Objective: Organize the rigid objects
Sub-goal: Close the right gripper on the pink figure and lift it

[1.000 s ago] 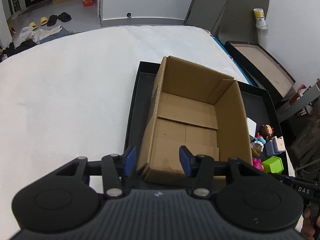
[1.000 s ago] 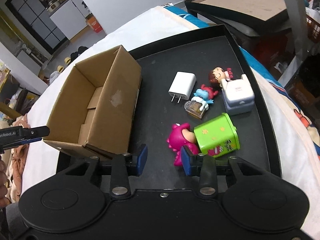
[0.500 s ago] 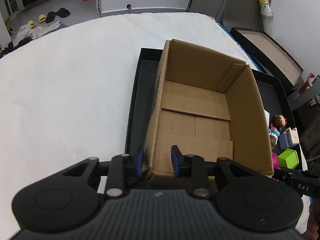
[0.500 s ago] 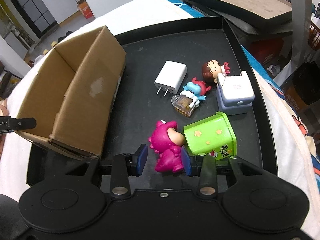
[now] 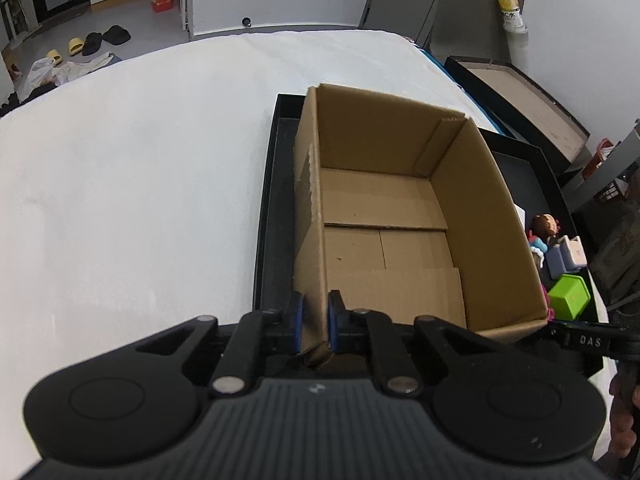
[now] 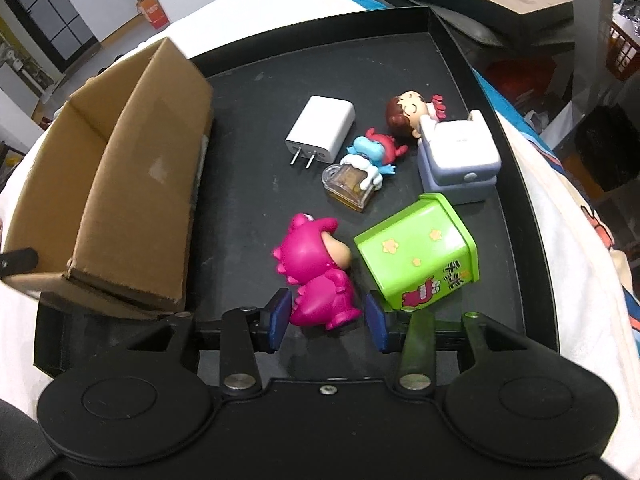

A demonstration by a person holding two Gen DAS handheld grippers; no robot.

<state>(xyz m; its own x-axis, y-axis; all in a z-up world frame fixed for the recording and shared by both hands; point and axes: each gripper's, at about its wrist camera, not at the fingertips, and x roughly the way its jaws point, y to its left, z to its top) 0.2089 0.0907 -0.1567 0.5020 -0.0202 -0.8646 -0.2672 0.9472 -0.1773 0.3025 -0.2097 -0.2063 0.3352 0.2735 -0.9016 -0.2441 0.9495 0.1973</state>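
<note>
The left gripper [image 5: 315, 326] is clamping the near-left corner wall of the cardboard box [image 5: 400, 216], whose empty inside only the left wrist view is showing. The right gripper [image 6: 327, 322], jaws apart and just opening wider, is straddling the pink dinosaur figure [image 6: 316, 272] without pressing it. Only the right wrist view is showing the black tray [image 6: 460, 64] in full, with the white charger [image 6: 322, 128] farther off and the green tin [image 6: 420, 252] just right of the dinosaur.

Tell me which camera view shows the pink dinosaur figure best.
The right wrist view: the pink dinosaur figure lies whole on the black tray, between the open right gripper pads. The left wrist view shows only a pink sliver behind the cardboard box.
</note>
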